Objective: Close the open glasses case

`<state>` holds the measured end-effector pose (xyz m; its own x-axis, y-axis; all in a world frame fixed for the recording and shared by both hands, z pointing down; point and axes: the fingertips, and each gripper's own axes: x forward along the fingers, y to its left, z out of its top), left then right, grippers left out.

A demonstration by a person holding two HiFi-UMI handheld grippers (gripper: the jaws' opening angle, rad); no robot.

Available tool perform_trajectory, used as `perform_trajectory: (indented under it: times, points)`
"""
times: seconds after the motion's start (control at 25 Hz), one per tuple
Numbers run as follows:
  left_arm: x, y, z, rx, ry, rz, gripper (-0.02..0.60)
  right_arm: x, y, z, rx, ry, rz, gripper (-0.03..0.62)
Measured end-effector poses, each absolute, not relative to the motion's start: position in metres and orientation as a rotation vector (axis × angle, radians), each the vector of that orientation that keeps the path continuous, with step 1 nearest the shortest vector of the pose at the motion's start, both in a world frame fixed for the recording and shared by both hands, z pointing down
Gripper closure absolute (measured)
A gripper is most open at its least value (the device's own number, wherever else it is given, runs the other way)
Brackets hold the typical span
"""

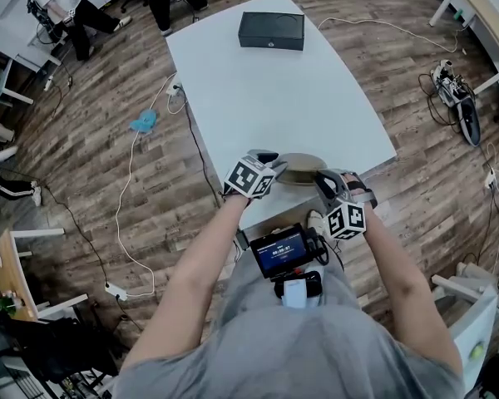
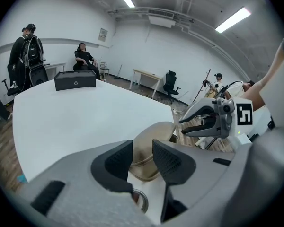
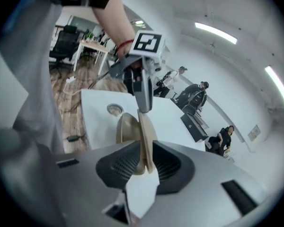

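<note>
Tan and hard-shelled, the glasses case (image 1: 299,169) lies at the near edge of the white table (image 1: 258,90), just short of the drop to the floor. The right tongs (image 3: 144,162) are clamped on a thin upright edge of the case, judged to be the lid. The left tongs (image 2: 142,152) stand apart, with the case's end showing in the gap; contact there is not confirmed. Recommended: steady the base with the left, swing the lid down along its hinge with the right, and avoid pushing the case outward over the edge. The table is otherwise bare except for a black box (image 1: 271,31) at the far end and a round grommet (image 3: 115,109). The wood floor (image 1: 100,198) carries loose cables, and people sit or stand in the background.
</note>
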<state>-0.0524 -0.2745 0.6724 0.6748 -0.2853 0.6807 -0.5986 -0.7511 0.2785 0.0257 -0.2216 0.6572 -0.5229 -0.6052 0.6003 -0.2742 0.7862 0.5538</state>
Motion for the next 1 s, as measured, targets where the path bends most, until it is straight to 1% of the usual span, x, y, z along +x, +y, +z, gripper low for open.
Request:
perform_trajectory:
  times: [0.08, 0.16, 0.24, 0.28, 0.32, 0.4, 0.52, 1.0]
  points:
    - [-0.051, -0.273, 0.673, 2.401, -0.682, 0.871, 0.440, 0.033, -0.222, 0.636, 0.777, -2.269, -0.296, 0.536]
    - [-0.049, -0.272, 0.673, 2.407, -0.681, 0.878, 0.440, 0.049, -0.235, 0.627, 0.938, -2.376, 0.036, 0.536]
    - [-0.049, -0.270, 0.674, 2.416, -0.677, 0.887, 0.440, 0.059, -0.248, 0.633, 0.973, -2.420, 0.342, 0.529]
    - [-0.050, -0.269, 0.674, 2.419, -0.671, 0.893, 0.440, 0.060, -0.251, 0.638, 0.941, -2.419, 0.428, 0.498]
    - [-0.051, -0.267, 0.676, 2.423, -0.662, 0.902, 0.440, 0.059, -0.252, 0.644, 0.891, -2.407, 0.473, 0.441]
    - [-0.053, -0.263, 0.679, 2.433, -0.638, 0.928, 0.440, 0.056, -0.252, 0.656, 0.777, -2.360, 0.494, 0.412]
    - [-0.053, -0.257, 0.683, 2.454, -0.603, 0.983, 0.440, 0.057, -0.252, 0.673, 0.674, -2.275, 0.481, 0.395]
    - [-0.055, -0.235, 0.705, 2.451, -0.543, 1.123, 0.445, 0.054, -0.236, 0.705, 0.618, -2.111, 0.476, 0.388]
